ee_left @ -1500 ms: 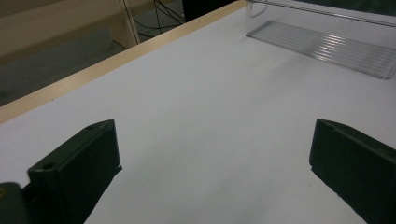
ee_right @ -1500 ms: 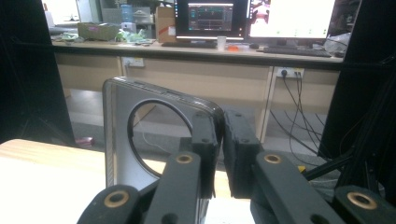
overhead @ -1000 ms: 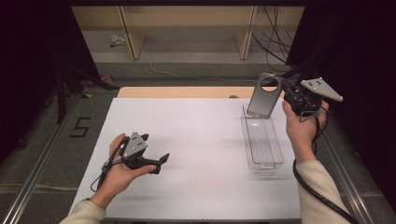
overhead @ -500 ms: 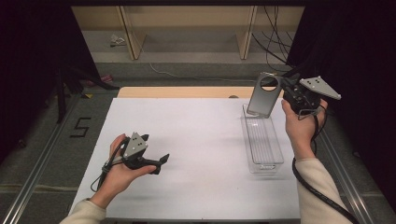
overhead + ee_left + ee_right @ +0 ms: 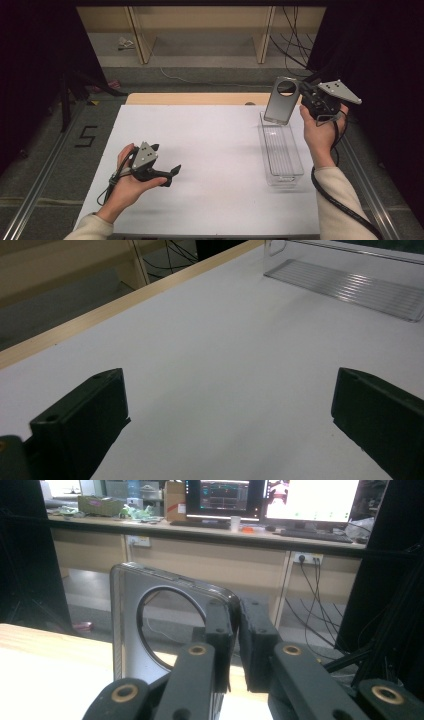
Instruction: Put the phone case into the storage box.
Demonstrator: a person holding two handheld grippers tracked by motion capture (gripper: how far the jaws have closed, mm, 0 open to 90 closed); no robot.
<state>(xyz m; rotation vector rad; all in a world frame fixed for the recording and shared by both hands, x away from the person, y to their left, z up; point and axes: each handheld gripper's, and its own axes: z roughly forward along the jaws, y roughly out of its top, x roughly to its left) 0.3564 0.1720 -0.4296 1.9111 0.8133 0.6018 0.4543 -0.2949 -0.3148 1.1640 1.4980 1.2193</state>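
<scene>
My left gripper (image 5: 172, 172) rests low on the white table (image 5: 210, 150), near my side, jaws spread wide with bare tabletop between them. Farther out on the right lies a clear plastic tray (image 5: 281, 150), long side running away from me. Above the tray's far end my right gripper (image 5: 303, 97) is raised off the table, jaws narrow and clamped on the edge of a grey phone case (image 5: 282, 100); the case hangs upright, round camera hole at the top.
</scene>
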